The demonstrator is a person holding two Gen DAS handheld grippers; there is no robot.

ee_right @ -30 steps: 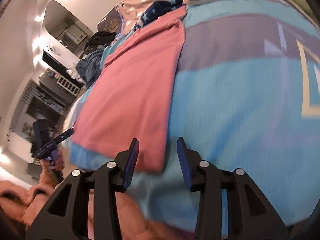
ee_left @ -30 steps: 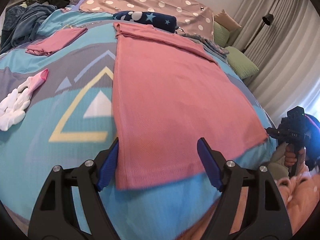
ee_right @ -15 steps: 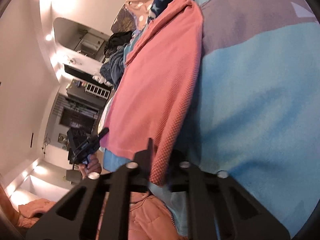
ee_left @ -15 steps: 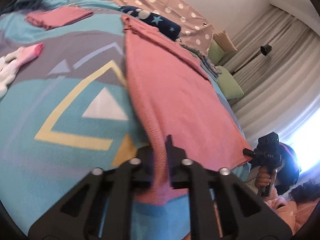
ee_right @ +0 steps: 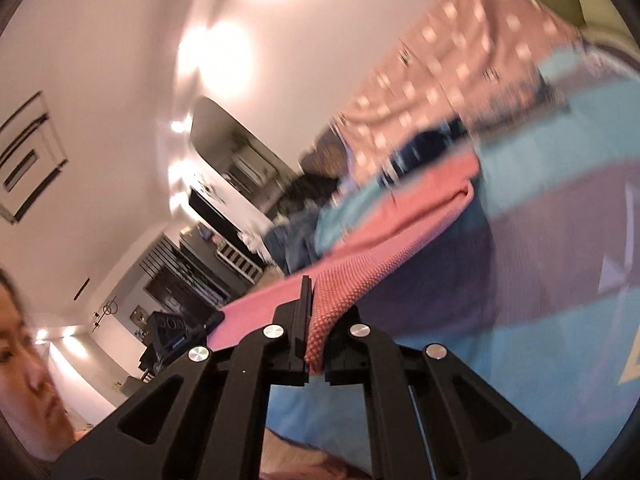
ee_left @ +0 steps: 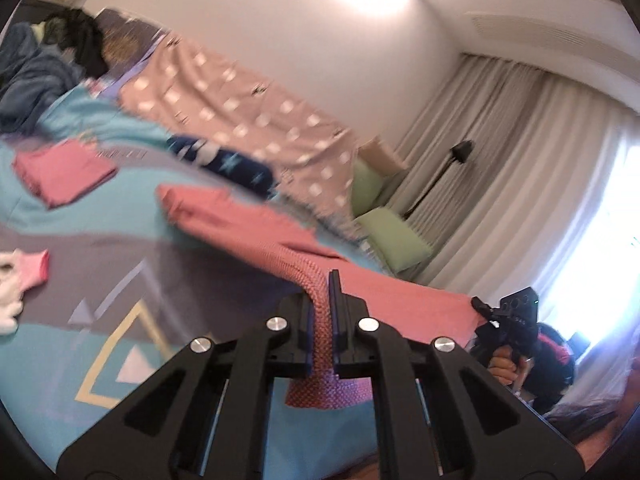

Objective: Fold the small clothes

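The left gripper [ee_left: 322,312] and the right gripper [ee_right: 316,320] are each pinching a corner of the pink cloth [ee_left: 248,228], probably lifting it off the bed [ee_left: 80,248].

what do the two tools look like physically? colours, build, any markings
Both match: matte black frames with triangular cut-outs and round silver screw heads. The left tool has blue pads lining its fingers. The right tool has the same black fingers; its pad colour is hidden. No cables or markings visible. A pinkish sleeve shows at the bottom edge.
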